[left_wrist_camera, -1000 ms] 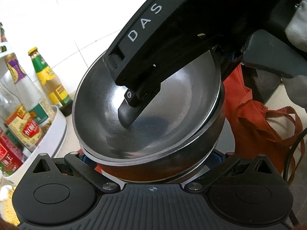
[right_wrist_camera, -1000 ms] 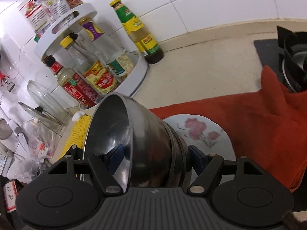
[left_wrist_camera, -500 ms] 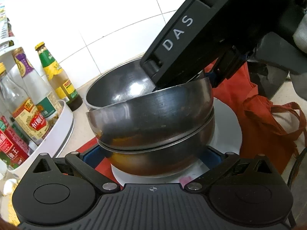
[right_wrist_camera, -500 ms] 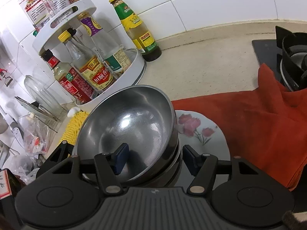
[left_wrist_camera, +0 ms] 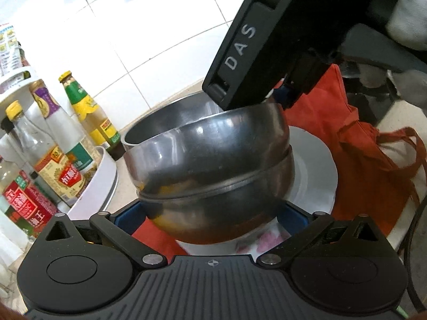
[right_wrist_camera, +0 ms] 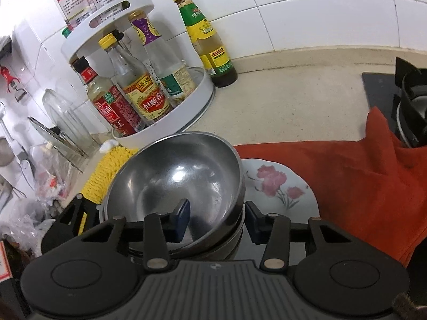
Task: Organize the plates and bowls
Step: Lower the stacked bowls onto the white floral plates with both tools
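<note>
We are in a home kitchen: white wall tiles [right_wrist_camera: 307, 13], a sauce-bottle rack [right_wrist_camera: 165, 101] far left, a gas stove [right_wrist_camera: 400, 98] far right on the tabletop [right_wrist_camera: 293, 93].

Right hand-held gripper [right_wrist_camera: 217, 222], tilted downward, has just been closing; left hand-held gripper [left_wrist_camera: 210, 214] gapes wide.

You see a white rack [right_wrist_camera: 186, 112] of bottles [right_wrist_camera: 138, 90] on the counter [right_wrist_camera: 293, 90] — red cloth [right_wrist_camera: 347, 176] beside, stove [right_wrist_camera: 387, 98] beyond.
</note>
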